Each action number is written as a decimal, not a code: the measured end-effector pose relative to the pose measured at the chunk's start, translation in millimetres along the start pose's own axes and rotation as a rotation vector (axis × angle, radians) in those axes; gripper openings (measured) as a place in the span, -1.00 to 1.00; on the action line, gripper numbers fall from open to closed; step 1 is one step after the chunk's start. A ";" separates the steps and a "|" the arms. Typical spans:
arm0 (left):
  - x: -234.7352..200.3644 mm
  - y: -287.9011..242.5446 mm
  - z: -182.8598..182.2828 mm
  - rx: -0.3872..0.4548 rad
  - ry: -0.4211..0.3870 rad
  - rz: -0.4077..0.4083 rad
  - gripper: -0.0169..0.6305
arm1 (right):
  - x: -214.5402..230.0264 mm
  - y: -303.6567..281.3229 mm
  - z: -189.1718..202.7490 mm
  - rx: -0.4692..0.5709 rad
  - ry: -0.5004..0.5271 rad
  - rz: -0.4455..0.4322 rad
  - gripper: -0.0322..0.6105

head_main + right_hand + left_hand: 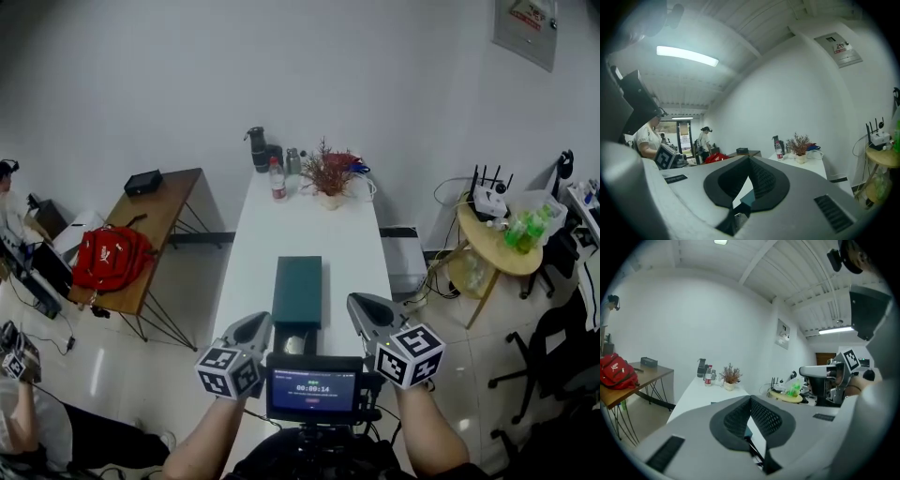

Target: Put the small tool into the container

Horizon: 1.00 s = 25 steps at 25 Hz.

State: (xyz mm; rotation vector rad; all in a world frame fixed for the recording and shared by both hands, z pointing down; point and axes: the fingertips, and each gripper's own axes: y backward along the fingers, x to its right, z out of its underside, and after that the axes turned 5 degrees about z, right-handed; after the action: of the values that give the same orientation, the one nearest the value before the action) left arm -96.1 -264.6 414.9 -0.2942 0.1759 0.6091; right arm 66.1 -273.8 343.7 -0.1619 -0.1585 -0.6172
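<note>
A dark green box-shaped container (pixel 298 289) lies lengthwise in the middle of the long white table (pixel 347 246). A small round silvery tool (pixel 294 344) sits just off its near end. My left gripper (pixel 260 325) hovers left of the tool and my right gripper (pixel 360 304) to its right, both held above the table's near end. In the left gripper view the jaws of my left gripper (pixel 751 400) meet at their tips with nothing between them. My right gripper (pixel 749 160) is likewise shut and empty. A sliver of the green container (pixel 747 199) shows below its jaws.
Bottles (pixel 277 178) and a potted dried plant (pixel 328 174) stand at the table's far end. A wooden side table (pixel 155 230) with a red backpack (pixel 111 257) is on the left, and a round table (pixel 497 246) and a chair (pixel 553 352) on the right. A small screen (pixel 314 390) sits below the grippers.
</note>
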 end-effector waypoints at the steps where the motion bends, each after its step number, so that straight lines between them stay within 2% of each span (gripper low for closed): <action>1: 1.8 4.8 -4.9 0.018 -0.001 0.005 -0.86 | -0.7 2.3 -2.2 0.004 0.005 0.002 -0.89; 6: 13.9 23.4 -28.0 0.085 -0.027 0.029 -0.86 | 0.2 7.6 -5.4 0.017 0.024 0.014 -0.89; 14: 29.2 37.9 -45.5 0.120 -0.081 0.027 -0.87 | 3.1 21.4 -7.4 0.027 0.021 0.003 -0.89; 20: 48.4 40.2 -50.5 0.135 -0.072 -0.004 -0.87 | 20.4 36.4 -13.9 0.051 0.024 -0.037 -0.89; 23: 61.7 42.2 -54.0 0.111 -0.104 -0.050 -0.87 | 33.2 46.0 -16.2 0.068 0.056 -0.052 -0.89; 25: 67.7 43.8 -53.4 0.119 -0.085 -0.078 -0.87 | 42.6 52.7 -18.4 0.085 0.050 -0.075 -0.89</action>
State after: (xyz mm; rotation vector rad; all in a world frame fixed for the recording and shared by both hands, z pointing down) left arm -71.1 -211.4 338.1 -0.1592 0.1177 0.5309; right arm 133.0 -259.1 328.7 -0.0588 -0.1424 -0.6872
